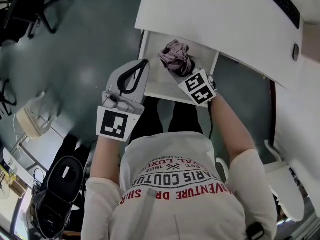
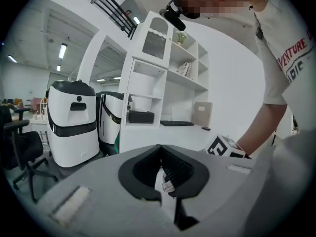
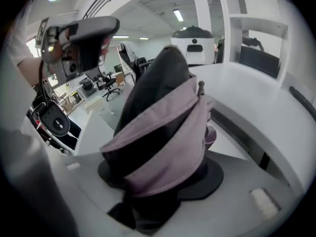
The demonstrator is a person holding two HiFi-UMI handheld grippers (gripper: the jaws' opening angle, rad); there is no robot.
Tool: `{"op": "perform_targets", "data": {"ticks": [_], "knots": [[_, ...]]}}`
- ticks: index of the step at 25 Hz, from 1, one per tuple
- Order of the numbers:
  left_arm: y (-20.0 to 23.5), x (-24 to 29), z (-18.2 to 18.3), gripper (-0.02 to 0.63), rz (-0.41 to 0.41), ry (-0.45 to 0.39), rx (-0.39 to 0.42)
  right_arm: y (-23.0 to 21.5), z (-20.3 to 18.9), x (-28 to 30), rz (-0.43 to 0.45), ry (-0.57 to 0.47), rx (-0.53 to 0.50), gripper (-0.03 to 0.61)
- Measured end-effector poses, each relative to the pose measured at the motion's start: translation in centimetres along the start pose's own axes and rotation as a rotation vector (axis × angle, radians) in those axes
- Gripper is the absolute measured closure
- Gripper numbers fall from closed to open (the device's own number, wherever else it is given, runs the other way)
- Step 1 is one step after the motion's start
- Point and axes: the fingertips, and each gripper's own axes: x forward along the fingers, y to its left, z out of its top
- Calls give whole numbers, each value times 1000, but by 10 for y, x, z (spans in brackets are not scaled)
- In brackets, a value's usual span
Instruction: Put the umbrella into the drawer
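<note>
The folded umbrella [image 1: 174,56], mauve fabric over black, hangs over the open white drawer [image 1: 154,79] under the desk. My right gripper [image 1: 182,71] is shut on it from the near side, its marker cube just below. In the right gripper view the umbrella [image 3: 163,127] fills the space between the black pads [image 3: 213,176] and stands up out of them. My left gripper [image 1: 144,64] hovers at the drawer's left front edge. Its jaws meet at the tips with nothing between them. The left gripper [image 2: 160,148] shows the same way in its own view.
The white desk top [image 1: 225,19] overhangs the back of the drawer. On the floor at lower left stands a black machine [image 1: 57,189], with an office chair [image 1: 30,9] at upper left and a white chair [image 1: 285,184] at the right. A white shelf unit [image 2: 168,83] rises beyond the left gripper.
</note>
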Motion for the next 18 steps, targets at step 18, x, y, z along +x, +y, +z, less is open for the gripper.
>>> {"op": "perform_targets", "data": {"ticks": [18], "knots": [[32, -3, -74, 606, 40, 50, -104, -4, -84, 121, 141, 284, 47, 336]]}}
